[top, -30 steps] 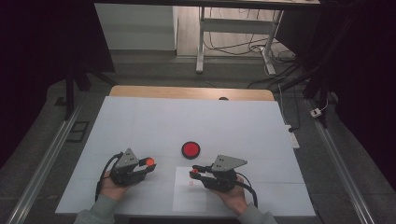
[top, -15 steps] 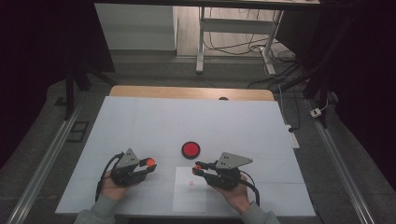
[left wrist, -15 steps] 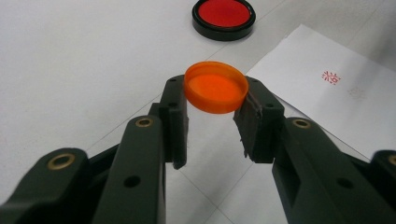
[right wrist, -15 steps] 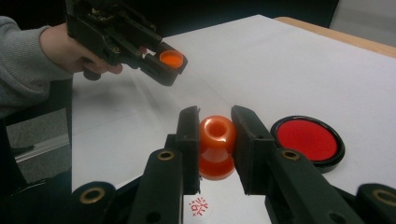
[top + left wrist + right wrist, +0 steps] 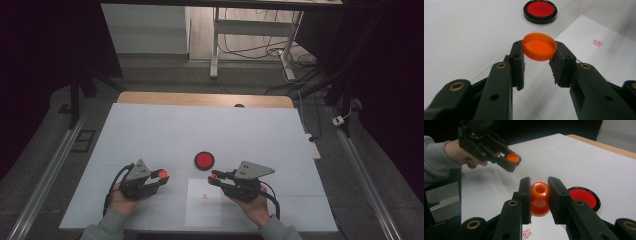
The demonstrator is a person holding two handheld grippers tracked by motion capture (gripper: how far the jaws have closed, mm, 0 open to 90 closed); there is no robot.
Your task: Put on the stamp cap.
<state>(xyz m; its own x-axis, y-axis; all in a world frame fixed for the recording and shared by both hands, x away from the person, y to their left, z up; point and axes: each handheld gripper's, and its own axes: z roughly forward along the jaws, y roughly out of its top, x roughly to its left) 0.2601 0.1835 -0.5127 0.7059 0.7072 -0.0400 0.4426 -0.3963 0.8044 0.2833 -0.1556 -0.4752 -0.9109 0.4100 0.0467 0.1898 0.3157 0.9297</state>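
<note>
My left gripper [image 5: 161, 175] [image 5: 540, 50] is shut on a shallow orange cap [image 5: 539, 46] [image 5: 161, 173], gripped by its rim with the hollow side up, just above the table. My right gripper [image 5: 214, 176] [image 5: 539, 187] is shut on a glossy orange stamp [image 5: 540, 197], with the pads on its narrow neck. The stamp hangs over the near edge of a white paper sheet [image 5: 203, 210] [image 5: 599, 62] that bears a red stamp mark [image 5: 597, 43] [image 5: 204, 196]. A round black ink pad with a red face [image 5: 204, 160] [image 5: 584, 197] lies beyond and between the two grippers.
The white table top [image 5: 200, 130] stretches far behind the ink pad, ending in a wooden edge [image 5: 205, 99]. In the right gripper view the other hand [image 5: 454, 152] holds the left gripper [image 5: 509, 161] with the cap, to the upper left. Table legs and cables lie on the floor beyond.
My right gripper has edged slightly toward the ink pad with the stamp still in it. The left gripper and its cap have not moved.
</note>
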